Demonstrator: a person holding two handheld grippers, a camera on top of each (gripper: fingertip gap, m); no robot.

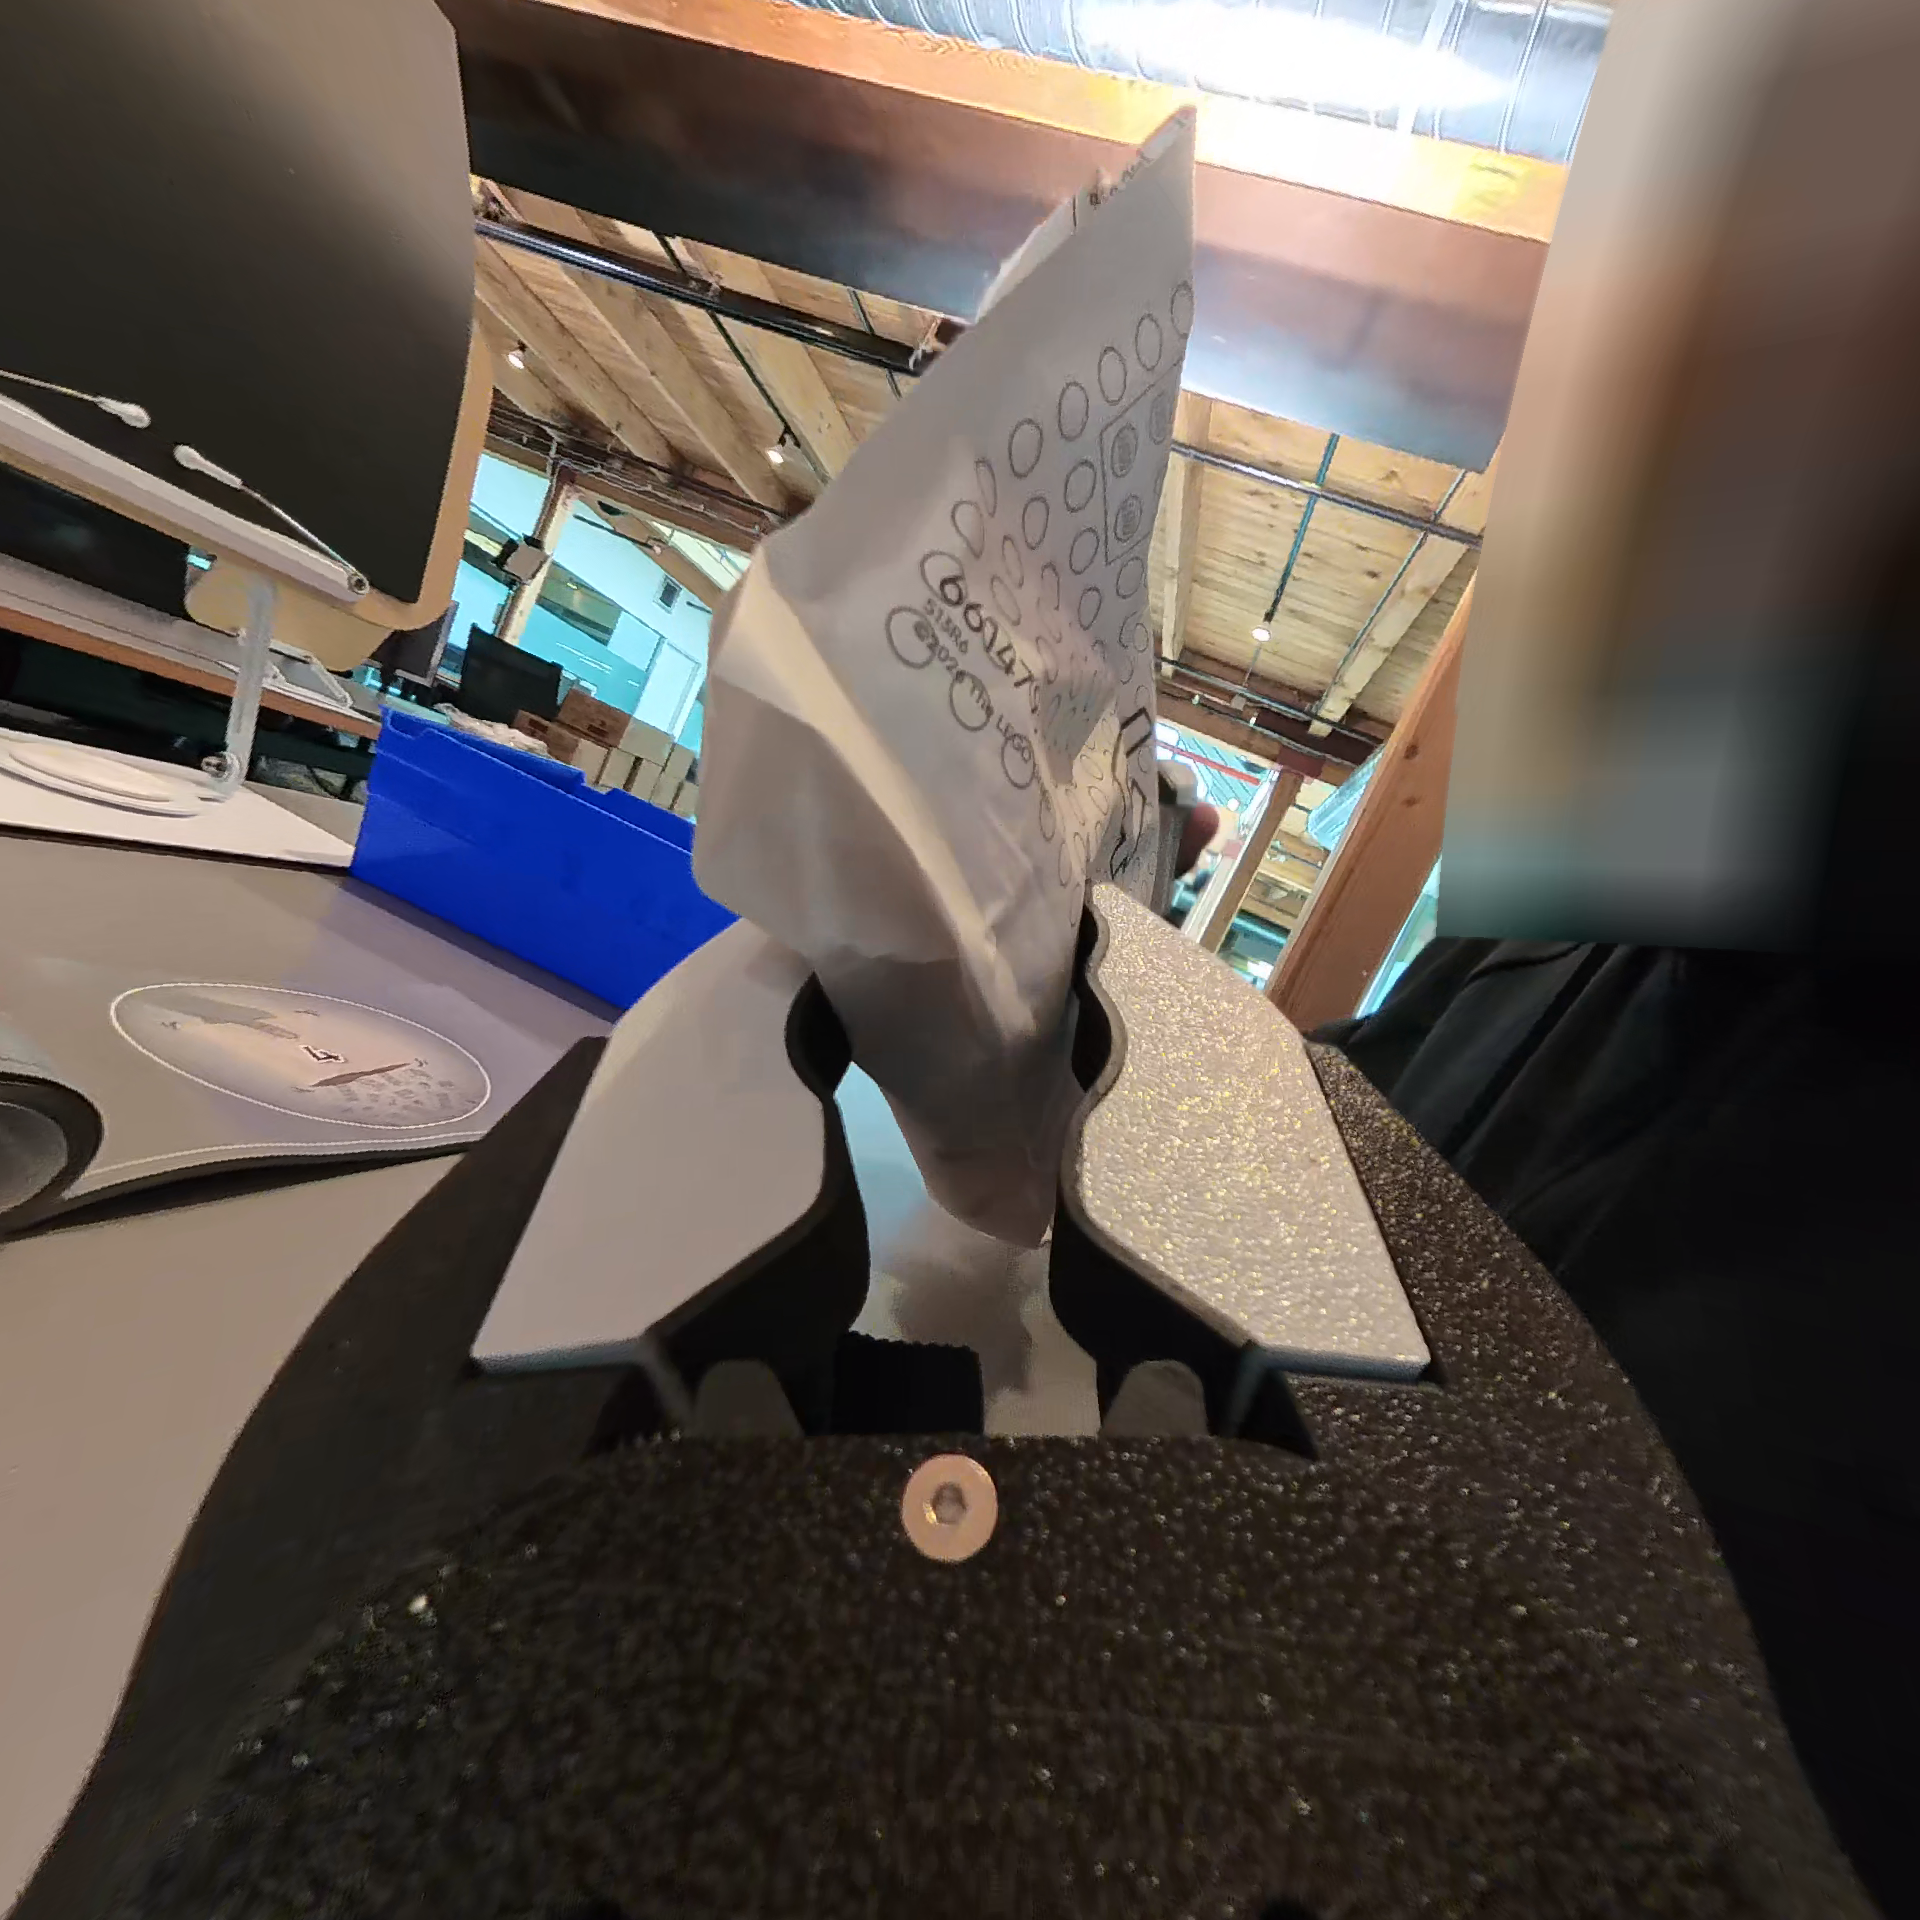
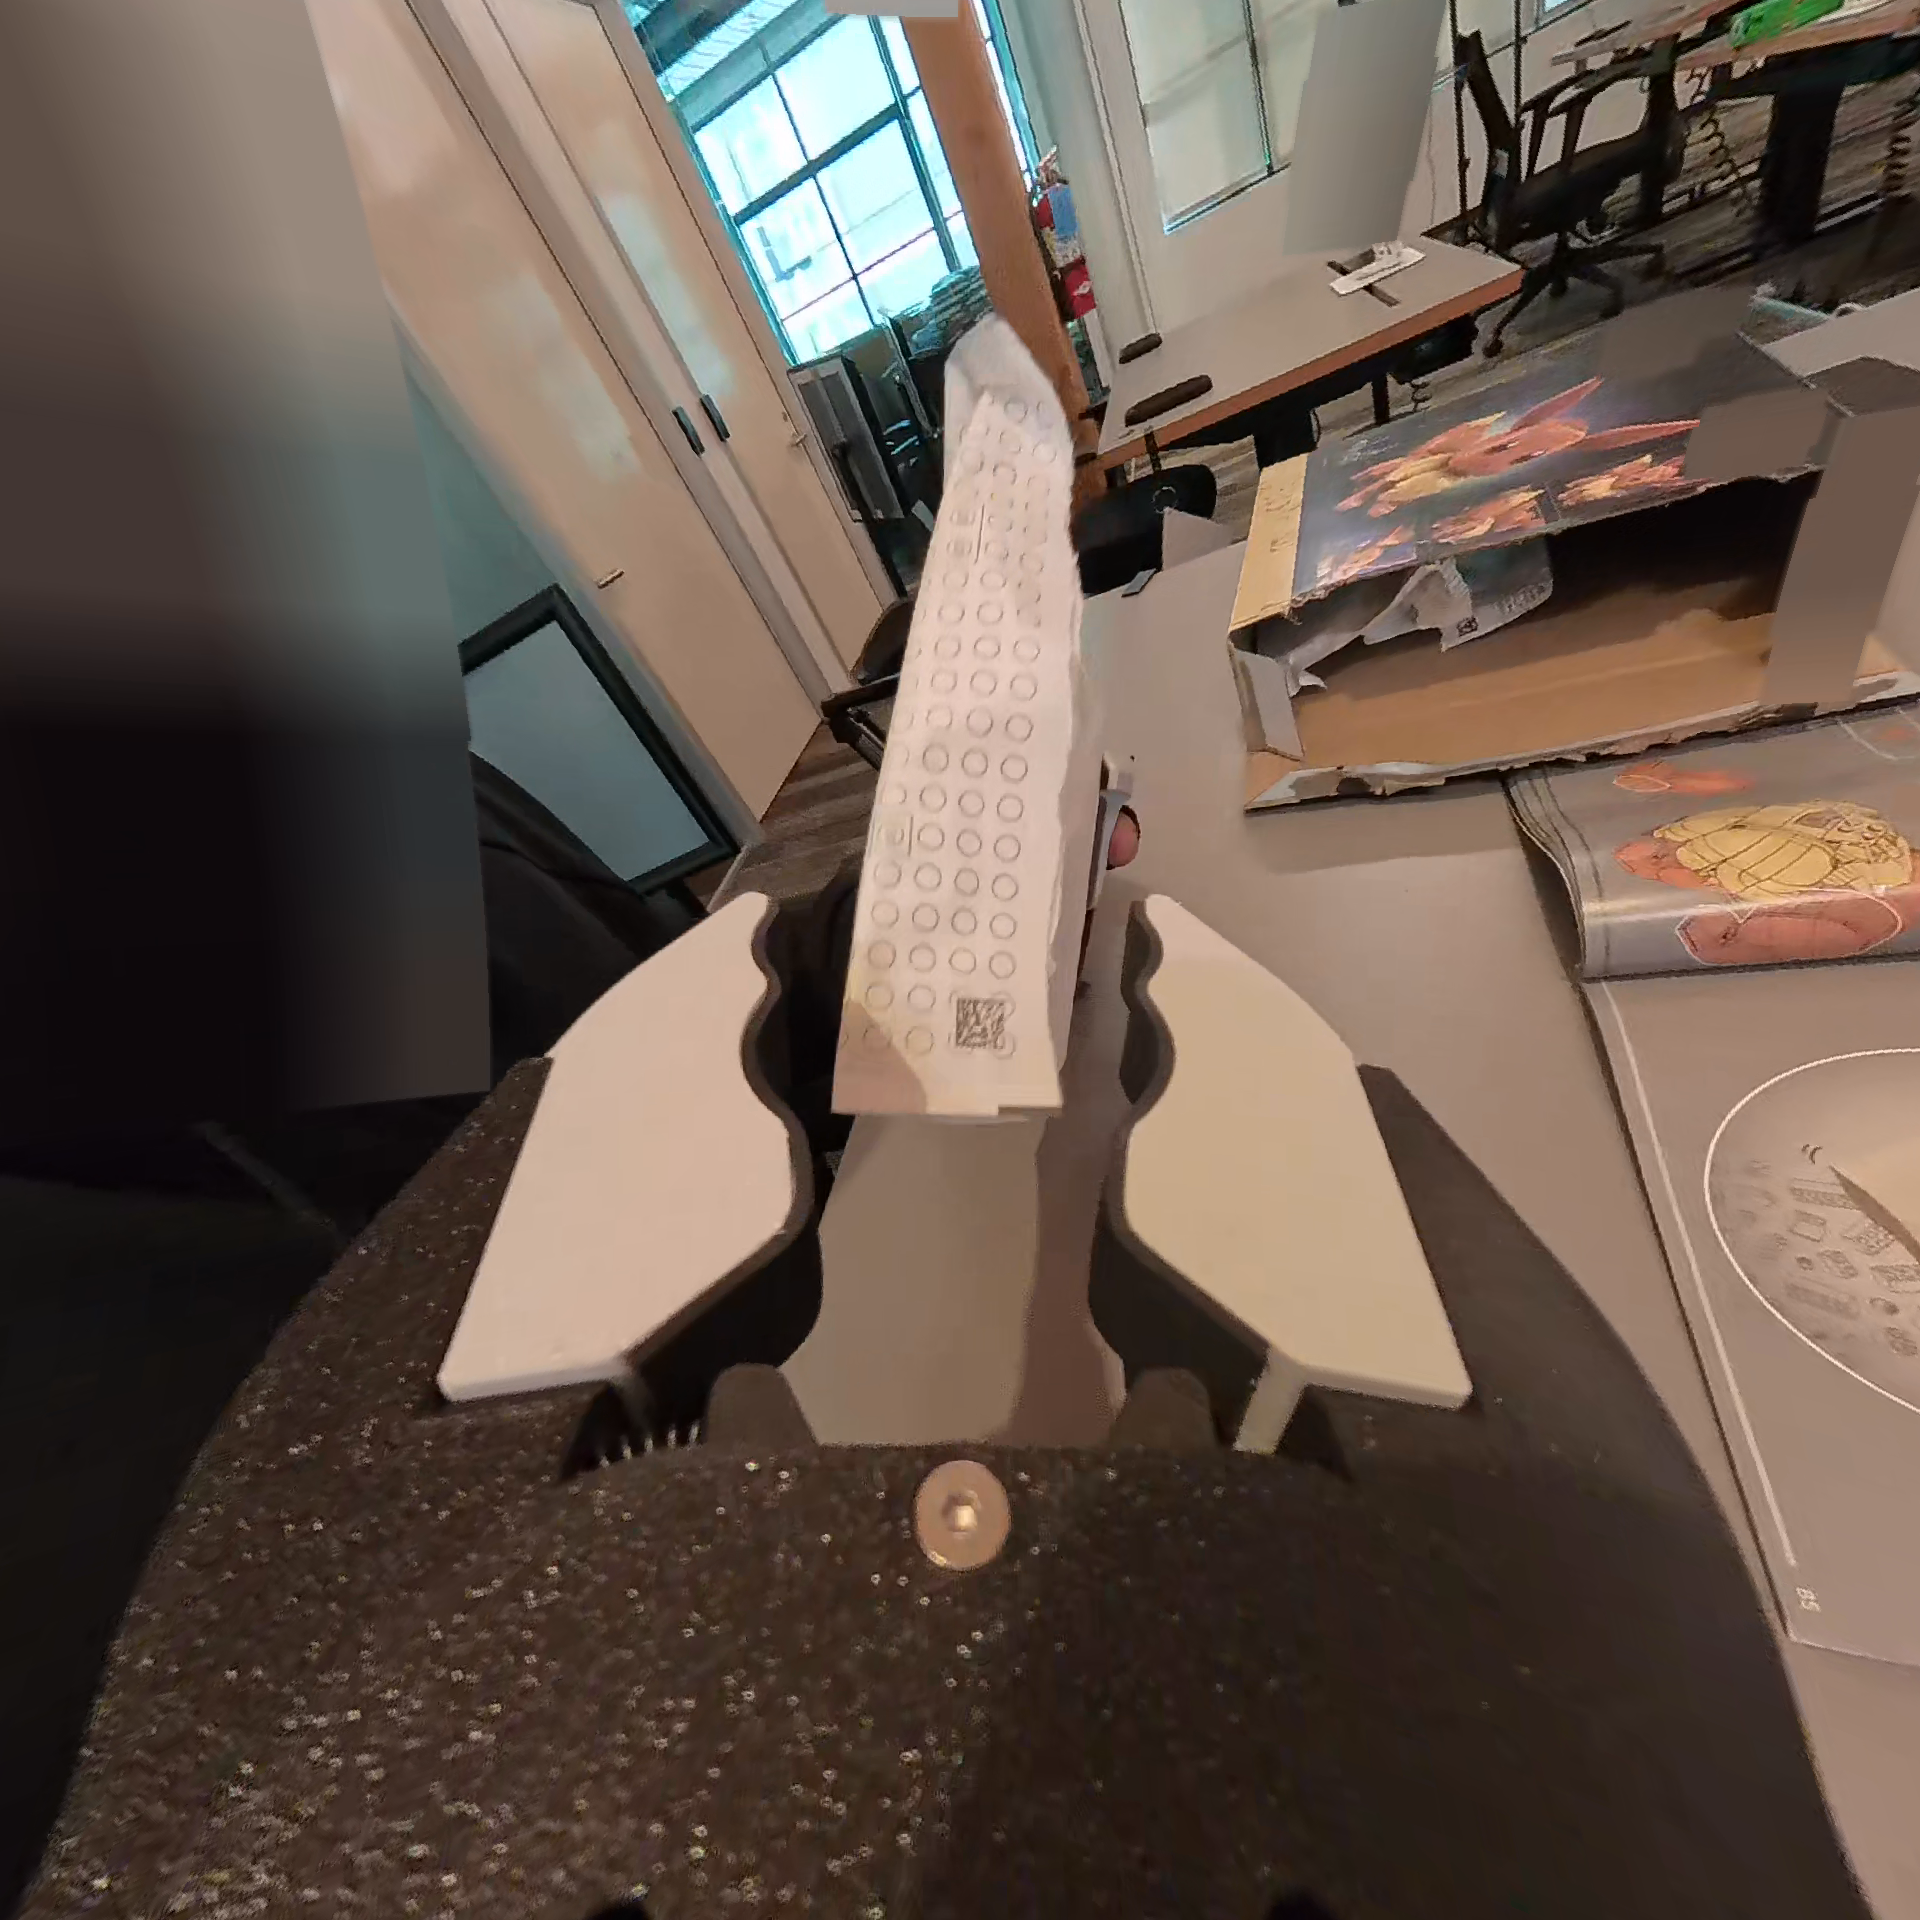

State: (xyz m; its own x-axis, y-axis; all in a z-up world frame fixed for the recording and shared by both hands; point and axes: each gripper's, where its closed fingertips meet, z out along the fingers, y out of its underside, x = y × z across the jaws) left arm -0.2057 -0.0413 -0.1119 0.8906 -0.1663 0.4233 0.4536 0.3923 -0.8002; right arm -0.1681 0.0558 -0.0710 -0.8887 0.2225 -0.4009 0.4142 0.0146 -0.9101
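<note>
The left gripper has its jaws pinching the crumpled lower end of a white paper bag w/ printed circles, held up above the grey bench. The right gripper has jaws spread wide; the bag hangs between them, gaps on both sides, pads not touching. Nearby: blue bin, torn cardboard box, open booklet on the bench.
</note>
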